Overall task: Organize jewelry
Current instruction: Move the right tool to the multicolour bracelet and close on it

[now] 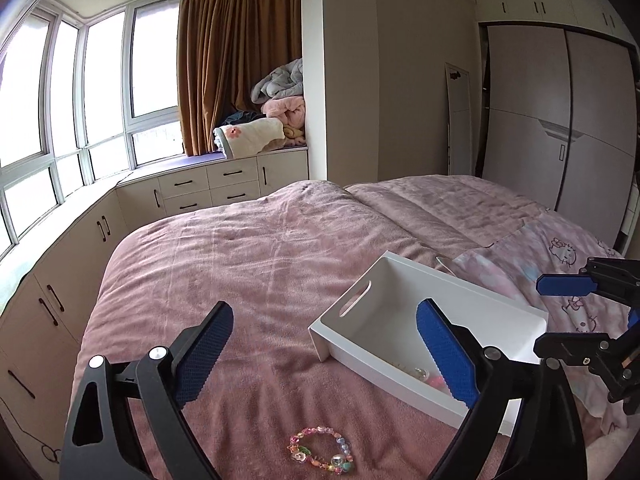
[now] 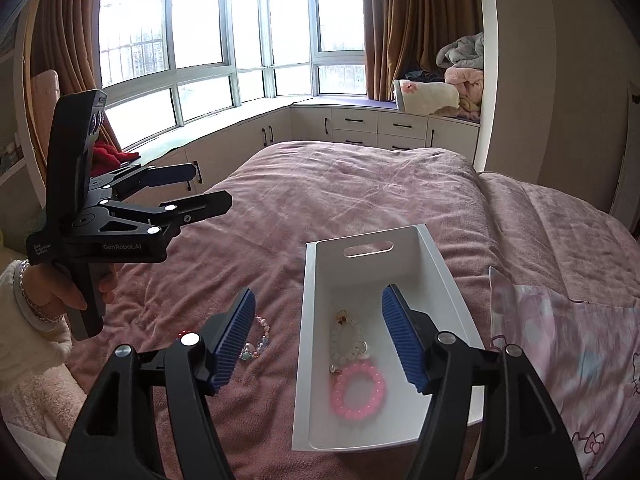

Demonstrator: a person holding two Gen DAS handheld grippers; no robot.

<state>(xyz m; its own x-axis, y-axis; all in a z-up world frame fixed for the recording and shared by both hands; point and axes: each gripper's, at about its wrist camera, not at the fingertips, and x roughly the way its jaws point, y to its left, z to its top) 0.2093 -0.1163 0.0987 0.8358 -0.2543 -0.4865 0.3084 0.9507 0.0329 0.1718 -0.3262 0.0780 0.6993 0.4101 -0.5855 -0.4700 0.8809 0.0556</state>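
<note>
Now both grippers, left gripper [image 1: 324,354] and right gripper [image 2: 318,338], spread wide, empty, above bed [image 1: 248,248]

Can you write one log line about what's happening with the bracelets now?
left tongs: open | right tongs: open | colourful bracelet: on bed | pink bracelet: in white box

A white rectangular bin [image 2: 432,264] with a slot handle in its far wall sat open on the pink bedspread. Inside it lay a pink beaded bracelet [image 2: 358,392], touching a pale, whitish bracelet [image 2: 346,340] just beyond it. A multicoloured beaded bracelet [image 1: 320,450] with a flower charm lay flat on the bedspread, just outside the bin's left wall.
</note>
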